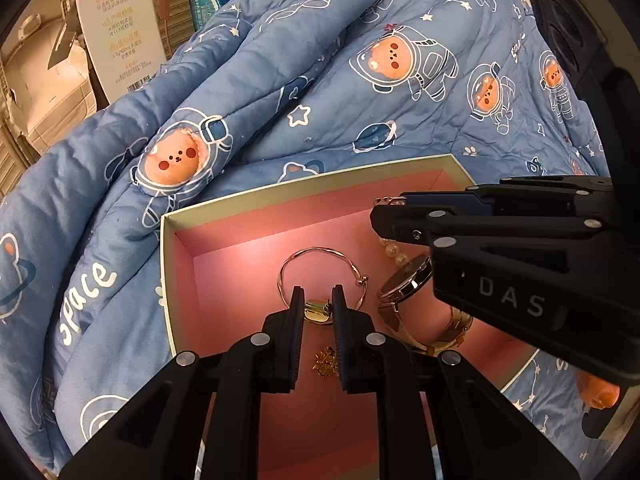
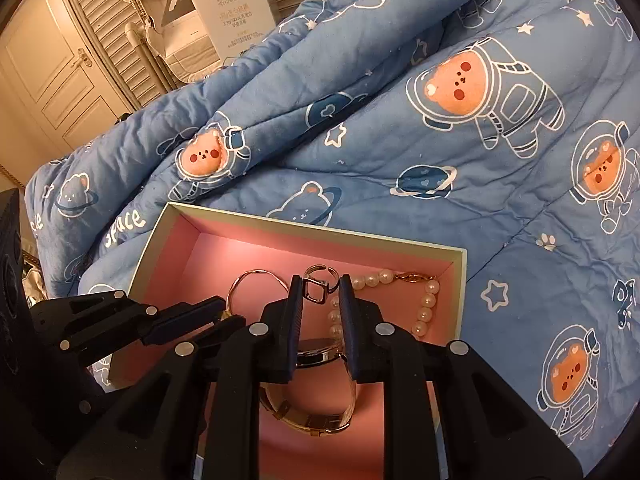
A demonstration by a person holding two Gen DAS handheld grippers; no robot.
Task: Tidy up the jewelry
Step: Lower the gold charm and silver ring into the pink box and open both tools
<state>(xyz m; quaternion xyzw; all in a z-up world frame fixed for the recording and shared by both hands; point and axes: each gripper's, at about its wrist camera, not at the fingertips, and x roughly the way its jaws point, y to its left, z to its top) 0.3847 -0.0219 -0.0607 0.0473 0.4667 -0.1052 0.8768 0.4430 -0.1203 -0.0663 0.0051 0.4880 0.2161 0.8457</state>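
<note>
A pink-lined box (image 1: 248,204) (image 2: 248,220) lies on a blue quilt. In it are a thin gold bangle (image 1: 320,254) (image 2: 256,276), a gold watch (image 1: 408,284) (image 2: 320,412), a pearl strand (image 1: 394,254) (image 2: 428,300) and a small gold charm (image 1: 326,362). My left gripper (image 1: 318,300) is shut on a small gold earring (image 1: 318,310) over the box floor. My right gripper (image 2: 320,286) is shut on a silver ring with a square front (image 2: 316,290), just above the pearls; it also shows in the left wrist view (image 1: 384,222).
The blue space-bear quilt (image 1: 360,100) (image 2: 440,140) is bunched in folds behind and left of the box. A white carton (image 1: 116,28) (image 2: 224,4) stands beyond it. A cabinet door (image 2: 44,64) is at far left.
</note>
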